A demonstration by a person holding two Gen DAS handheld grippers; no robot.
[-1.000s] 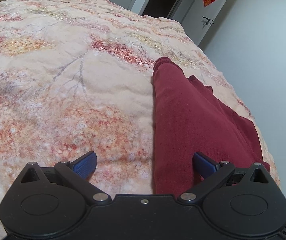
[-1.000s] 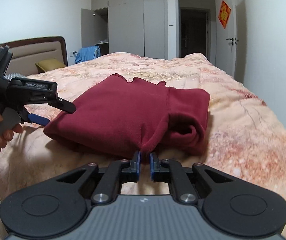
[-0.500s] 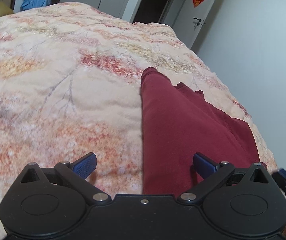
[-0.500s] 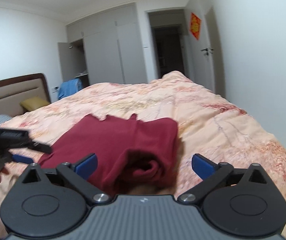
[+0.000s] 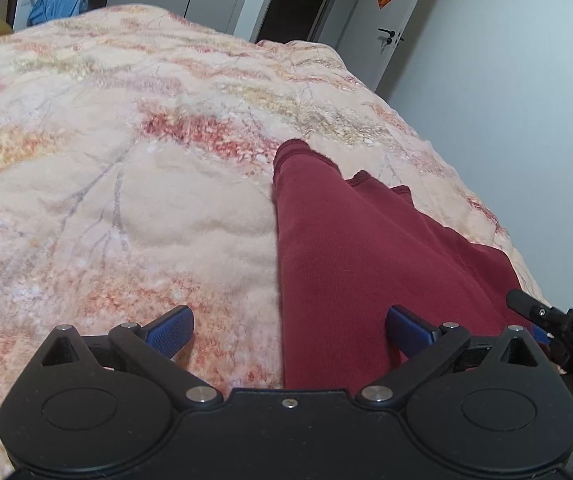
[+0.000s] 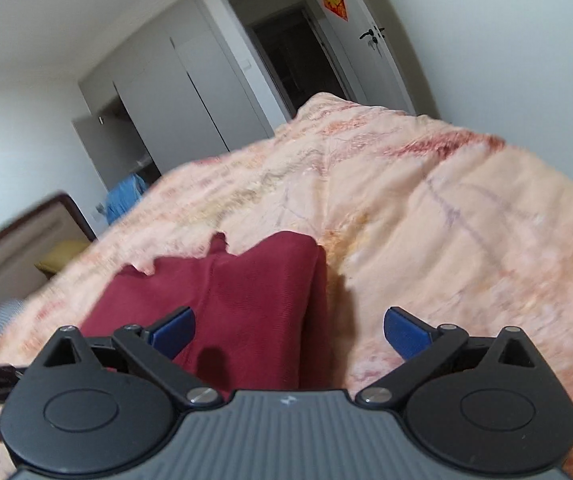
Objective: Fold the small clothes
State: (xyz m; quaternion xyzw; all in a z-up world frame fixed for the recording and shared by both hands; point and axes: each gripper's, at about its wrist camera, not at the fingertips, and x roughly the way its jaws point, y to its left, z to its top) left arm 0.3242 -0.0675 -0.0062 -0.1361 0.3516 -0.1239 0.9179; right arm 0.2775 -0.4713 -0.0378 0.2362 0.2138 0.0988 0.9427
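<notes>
A dark red garment lies folded on the floral bedspread. It also shows in the right wrist view. My left gripper is open and empty, hovering over the garment's left edge at its near end. My right gripper is open and empty, above the garment's right folded edge. The right gripper's black body shows at the right edge of the left wrist view.
The bedspread stretches far to the left and back. A headboard with a yellow pillow stands at the left. White wardrobes, an open doorway and a door lie beyond the bed. The bed's edge runs along the right wall.
My right gripper opened and let go of the red garment, then rose and tilted upward. My left gripper stayed open and shifted slightly, so the garment sits more centred.
</notes>
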